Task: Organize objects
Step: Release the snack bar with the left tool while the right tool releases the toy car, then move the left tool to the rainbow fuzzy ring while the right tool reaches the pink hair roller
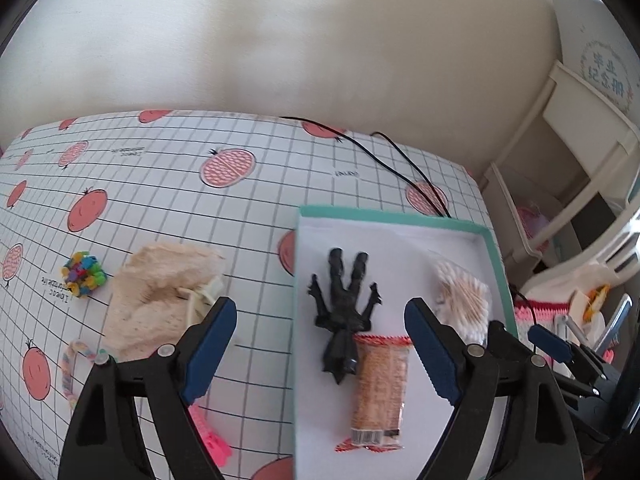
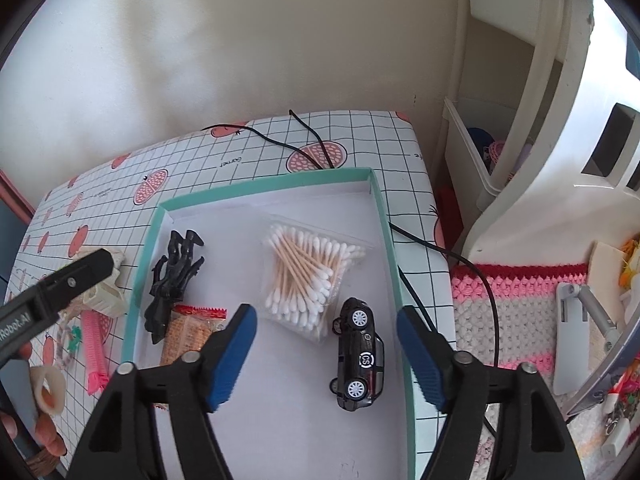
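- In the teal-rimmed tray (image 2: pixel 390 240), I already have four things lying loose: a black figure (image 1: pixel 342 312), a snack packet (image 1: pixel 378 390), a bag of cotton swabs (image 2: pixel 306 276) and a black toy car (image 2: pixel 360 354).
- My right gripper (image 2: pixel 326 354) hangs over the car with its jaws wide, touching nothing; the car lies on its side, between the pads, long axis running along the fingers.
- My left gripper (image 1: pixel 320 352) is also spread wide and empty, straddling the tray's left rim above the figure and packet.
- What I judge is left lies out on the checked tablecloth (image 1: pixel 256 216), left of the tray: a beige mesh pouch (image 1: pixel 160 296), a colourful bead cluster (image 1: pixel 84 274), a pink comb-like piece (image 1: pixel 212 436).
- The pouch sits just beyond the left fingertip, so the left hand is clearly nearer; I would swing that way next.
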Motion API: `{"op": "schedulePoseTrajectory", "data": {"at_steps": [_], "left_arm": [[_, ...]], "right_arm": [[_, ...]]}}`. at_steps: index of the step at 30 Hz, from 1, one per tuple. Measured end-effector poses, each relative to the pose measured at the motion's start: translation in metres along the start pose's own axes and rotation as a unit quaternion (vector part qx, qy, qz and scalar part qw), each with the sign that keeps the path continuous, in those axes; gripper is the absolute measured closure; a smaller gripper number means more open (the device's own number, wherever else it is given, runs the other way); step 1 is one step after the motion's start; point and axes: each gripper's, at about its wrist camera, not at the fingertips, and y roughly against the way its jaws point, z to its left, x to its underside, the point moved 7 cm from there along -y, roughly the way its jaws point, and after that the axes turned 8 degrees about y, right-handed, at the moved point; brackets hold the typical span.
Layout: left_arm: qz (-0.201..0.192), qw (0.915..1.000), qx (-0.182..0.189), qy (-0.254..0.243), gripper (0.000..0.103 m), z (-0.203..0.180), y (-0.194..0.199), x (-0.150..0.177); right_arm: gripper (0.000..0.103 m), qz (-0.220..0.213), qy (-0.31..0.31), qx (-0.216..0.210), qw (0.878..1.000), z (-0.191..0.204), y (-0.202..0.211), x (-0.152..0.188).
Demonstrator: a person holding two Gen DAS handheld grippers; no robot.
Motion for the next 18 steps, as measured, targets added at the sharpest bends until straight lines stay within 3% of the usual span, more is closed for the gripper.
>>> {"op": "schedulePoseTrajectory", "data": {"at_steps": [2, 4, 8, 18], "left_arm": [[-0.008, 1.0, -0.001, 0.003, 0.005, 0.005, 0.002, -0.003], [-0.016, 0.9998, -0.005, 0.006, 0.001, 0.011, 0.005, -0.007], [-0.02, 0.9997, -0.007, 0.014, 0.0, 0.02, 0.006, -0.012], [-0.035, 0.9992, -0.014, 0.013, 0.0, 0.04, 0.013, -0.025]], "right_arm": [[0.015, -0.001, 0.004, -0.001, 1.0, 0.003, 0.0, -0.001], [0.011, -0.003, 0.009, -0.001, 1.0, 0.006, 0.0, -0.002], [0.001, -0.007, 0.014, 0.002, 1.0, 0.01, -0.001, -0.004], [0.0, -0.014, 0.018, -0.001, 1.0, 0.024, -0.001, -0.012]]}}
